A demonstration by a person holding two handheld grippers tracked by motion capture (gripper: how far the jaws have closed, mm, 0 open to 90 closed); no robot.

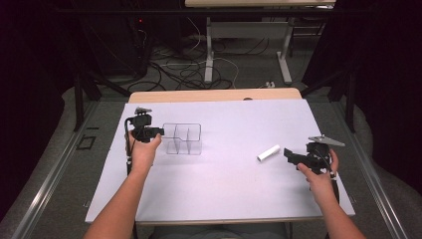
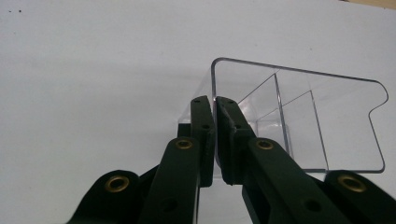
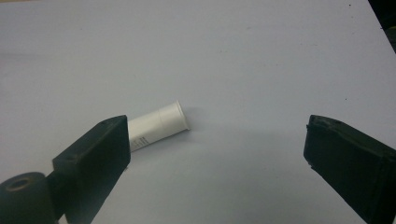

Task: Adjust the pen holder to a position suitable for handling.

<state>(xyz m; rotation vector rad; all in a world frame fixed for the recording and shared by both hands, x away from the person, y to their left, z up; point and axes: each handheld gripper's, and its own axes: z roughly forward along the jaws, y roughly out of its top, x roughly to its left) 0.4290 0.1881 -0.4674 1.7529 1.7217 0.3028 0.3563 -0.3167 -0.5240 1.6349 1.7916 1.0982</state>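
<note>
The left gripper is clamped on the near wall of the clear divided organiser, which stands on the white table cover. The right gripper gapes wide (nothing between its jaws), just short of the white tube lying flat.
</note>
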